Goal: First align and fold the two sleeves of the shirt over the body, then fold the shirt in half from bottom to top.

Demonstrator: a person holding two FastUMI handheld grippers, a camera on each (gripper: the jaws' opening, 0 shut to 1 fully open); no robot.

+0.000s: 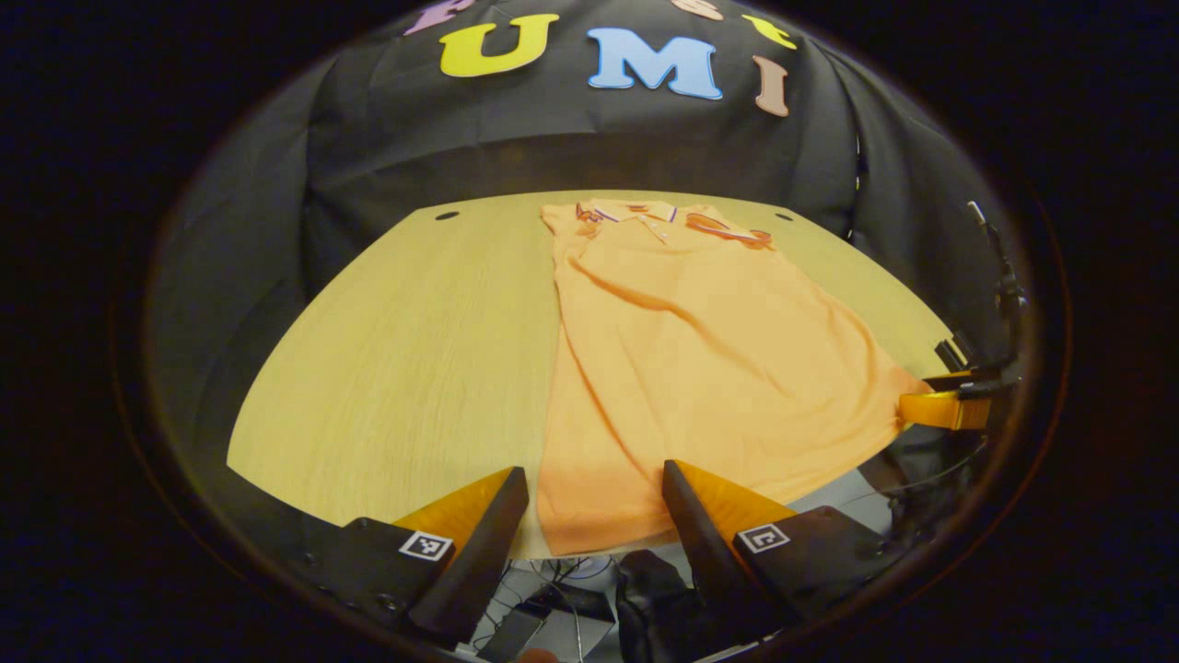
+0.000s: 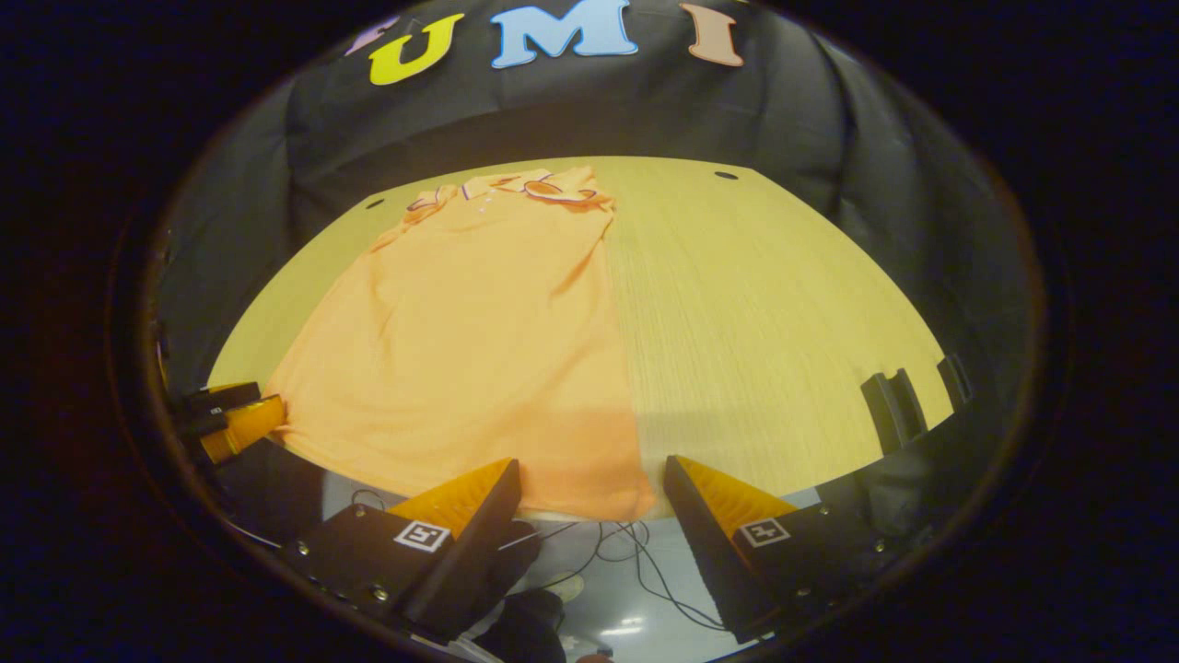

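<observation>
Sleeves-folded shirt [image 1: 709, 368] between open tongs [image 1: 596, 516]

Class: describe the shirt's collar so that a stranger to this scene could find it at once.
Start at the wooden table, where an orange shirt lies flat. Follow it to the end nearest the black cloth wall. The collar there has dark trim, unlike the plain hem by the grippers.

Not much to read here tbh. The only markings are small square black-and-white tags, one on each finger of the left gripper [image 1: 596, 502] and one on each finger of the right gripper [image 2: 592, 497]. They're coded patterns, not real words or numbers. The shirt [image 1: 700, 359] shows no legible label or logo.
</observation>
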